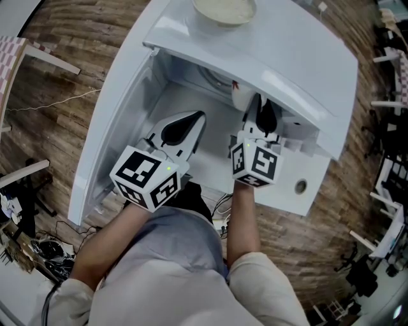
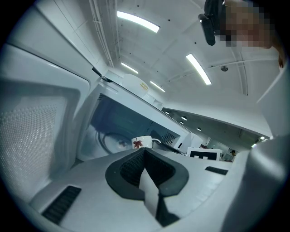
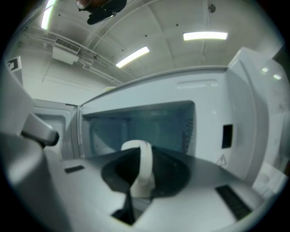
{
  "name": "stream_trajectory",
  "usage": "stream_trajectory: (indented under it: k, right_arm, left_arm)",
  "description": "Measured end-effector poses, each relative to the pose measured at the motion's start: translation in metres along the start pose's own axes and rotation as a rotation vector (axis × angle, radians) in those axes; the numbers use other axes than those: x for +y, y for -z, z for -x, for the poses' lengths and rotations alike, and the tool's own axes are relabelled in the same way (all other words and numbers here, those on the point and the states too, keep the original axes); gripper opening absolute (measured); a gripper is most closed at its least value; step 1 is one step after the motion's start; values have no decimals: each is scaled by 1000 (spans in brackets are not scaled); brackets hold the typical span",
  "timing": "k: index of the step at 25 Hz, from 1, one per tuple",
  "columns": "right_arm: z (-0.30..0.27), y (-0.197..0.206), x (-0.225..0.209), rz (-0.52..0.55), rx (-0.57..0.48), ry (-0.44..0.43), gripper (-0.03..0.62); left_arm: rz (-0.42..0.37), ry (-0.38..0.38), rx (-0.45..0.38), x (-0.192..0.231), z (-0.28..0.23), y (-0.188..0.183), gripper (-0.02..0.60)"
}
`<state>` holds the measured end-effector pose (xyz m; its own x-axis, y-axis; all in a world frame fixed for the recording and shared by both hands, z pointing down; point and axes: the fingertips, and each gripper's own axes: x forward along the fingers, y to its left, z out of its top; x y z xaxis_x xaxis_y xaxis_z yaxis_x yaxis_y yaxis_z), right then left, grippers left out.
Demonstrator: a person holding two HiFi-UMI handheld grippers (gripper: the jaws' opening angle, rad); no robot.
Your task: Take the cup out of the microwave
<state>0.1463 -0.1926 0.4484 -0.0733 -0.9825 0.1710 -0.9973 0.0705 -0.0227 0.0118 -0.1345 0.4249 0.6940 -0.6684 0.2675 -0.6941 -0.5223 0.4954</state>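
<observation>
A white cup point(image 2: 142, 142) with a red leaf print stands inside the open white microwave point(image 1: 287, 57), on its glass turntable point(image 2: 111, 141). My right gripper point(image 1: 260, 103) reaches into the cavity, and its jaws are shut on the cup's handle point(image 3: 146, 167), which fills the gap between them in the right gripper view point(image 3: 141, 152). In the head view only a bit of the cup point(image 1: 242, 97) shows beside that gripper. My left gripper point(image 1: 201, 116) hovers to the left in front of the opening, its jaws point(image 2: 145, 150) shut with nothing in them, apart from the cup.
The microwave door point(image 1: 115, 121) is swung open at the left, close to my left gripper. A pale bowl point(image 1: 224, 9) sits on top of the microwave. The control panel point(image 3: 235, 136) borders the cavity on the right. A wooden floor point(image 1: 57, 89) lies around.
</observation>
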Motion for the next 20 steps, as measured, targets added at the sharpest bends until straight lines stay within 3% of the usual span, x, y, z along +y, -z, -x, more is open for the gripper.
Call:
stream_trajectory:
  k: [20]
  right_arm:
    - [29, -4, 21, -5, 9, -75, 69]
  left_arm:
    - [24, 2, -4, -2, 0, 6, 9]
